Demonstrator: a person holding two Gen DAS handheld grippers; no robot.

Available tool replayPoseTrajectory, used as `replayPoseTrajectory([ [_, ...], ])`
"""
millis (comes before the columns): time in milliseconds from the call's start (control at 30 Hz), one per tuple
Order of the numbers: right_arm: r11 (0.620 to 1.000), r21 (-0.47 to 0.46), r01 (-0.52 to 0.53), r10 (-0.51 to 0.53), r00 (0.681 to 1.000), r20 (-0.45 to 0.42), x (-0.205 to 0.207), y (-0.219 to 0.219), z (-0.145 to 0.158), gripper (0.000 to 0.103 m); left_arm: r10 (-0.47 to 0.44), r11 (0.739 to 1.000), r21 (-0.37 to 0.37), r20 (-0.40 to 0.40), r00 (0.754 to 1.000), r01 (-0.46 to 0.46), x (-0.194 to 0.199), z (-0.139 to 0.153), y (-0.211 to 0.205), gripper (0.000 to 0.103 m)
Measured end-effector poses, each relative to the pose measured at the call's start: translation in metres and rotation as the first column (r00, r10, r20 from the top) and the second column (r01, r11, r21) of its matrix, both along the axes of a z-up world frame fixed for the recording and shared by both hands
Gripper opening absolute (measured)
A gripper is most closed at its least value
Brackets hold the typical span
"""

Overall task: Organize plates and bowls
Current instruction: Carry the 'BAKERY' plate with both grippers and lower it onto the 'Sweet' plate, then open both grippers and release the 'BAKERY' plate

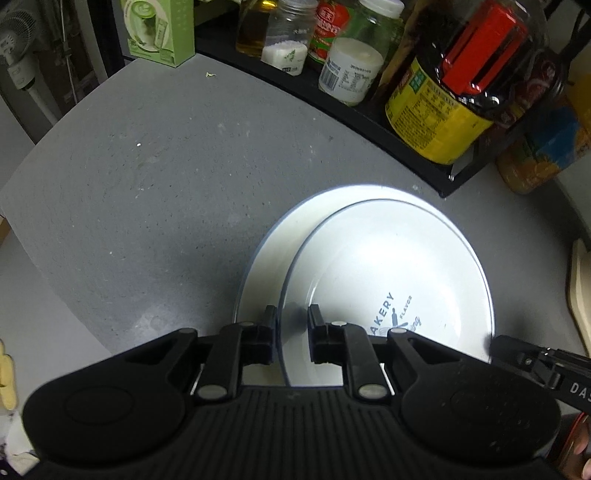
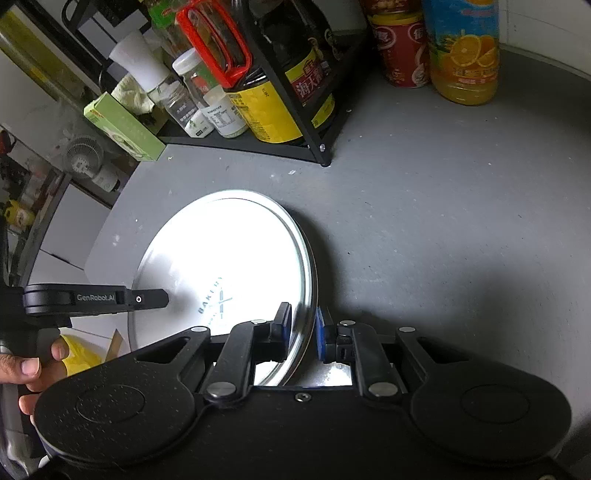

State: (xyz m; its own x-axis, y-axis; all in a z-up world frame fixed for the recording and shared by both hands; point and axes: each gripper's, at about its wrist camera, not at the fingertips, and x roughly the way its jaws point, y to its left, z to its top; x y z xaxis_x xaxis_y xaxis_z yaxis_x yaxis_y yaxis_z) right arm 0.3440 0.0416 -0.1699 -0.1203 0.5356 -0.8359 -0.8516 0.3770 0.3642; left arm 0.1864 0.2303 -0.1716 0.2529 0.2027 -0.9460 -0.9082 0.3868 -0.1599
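Observation:
Two white plates lie stacked on the grey counter [image 1: 147, 184]. The top plate [image 1: 388, 266], printed "BAKERY", sits shifted to the right on the lower plate [image 1: 258, 258]. My left gripper [image 1: 292, 308] points steeply down over the top plate's left rim, one finger outside and one inside, jaws narrow and shut on it. In the right wrist view the same top plate [image 2: 221, 251] glares white. My right gripper [image 2: 303, 307] straddles its right rim with a slit of plate showing beside the inner finger, so it stands open. Each gripper also shows in the other's view: right gripper [image 1: 517, 354], left gripper [image 2: 147, 298].
A black rack [image 1: 332, 107] with jars and a yellow-labelled dark bottle [image 1: 436, 118] stands close behind the plates. A green box [image 1: 162, 33] is at the back left. An orange juice bottle [image 2: 461, 55] and a red can [image 2: 402, 48] stand at the back right. A hand [image 2: 33, 365] holds the left gripper.

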Motion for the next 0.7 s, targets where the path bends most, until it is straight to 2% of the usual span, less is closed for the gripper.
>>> replayPoseTrajectory([
  [267, 0.998, 0.037, 0.042, -0.041, 0.999, -0.015, 0.004, -0.018, 0.009, 0.016, -0.036, 0.999, 0.031, -0.076, 0.997, 0.038, 0.004, 0.011, -0.008, 0.015],
  [367, 0.996, 0.061, 0.061, -0.06, 0.998, -0.013, 0.005, -0.029, 0.018, 0.029, -0.02, 0.999, 0.044, -0.099, 0.995, 0.024, 0.0, 0.022, -0.012, 0.016],
  [433, 0.994, 0.076, 0.074, -0.074, 0.997, -0.007, 0.006, -0.036, 0.025, 0.042, -0.017, 0.998, 0.058, -0.097, 0.995, 0.023, 0.0, 0.031, -0.015, 0.02],
  [567, 0.988, 0.114, 0.103, -0.104, 0.995, -0.002, 0.011, -0.055, 0.041, 0.057, -0.02, 0.995, 0.091, -0.083, 0.996, 0.028, 0.004, 0.049, -0.025, 0.044],
  [600, 0.986, 0.125, 0.111, -0.112, 0.994, 0.002, 0.012, -0.061, 0.045, 0.064, -0.022, 0.994, 0.101, -0.079, 0.997, 0.03, 0.006, 0.053, -0.028, 0.05],
  [633, 0.984, 0.132, 0.117, -0.119, 0.993, 0.005, 0.013, -0.066, 0.049, 0.073, -0.024, 0.993, 0.11, -0.073, 0.997, 0.032, 0.008, 0.057, -0.032, 0.053],
  [700, 0.98, 0.149, 0.129, -0.132, 0.991, 0.015, 0.015, -0.077, 0.057, 0.082, -0.033, 0.992, 0.121, -0.059, 0.998, 0.04, 0.013, 0.064, -0.039, 0.059],
])
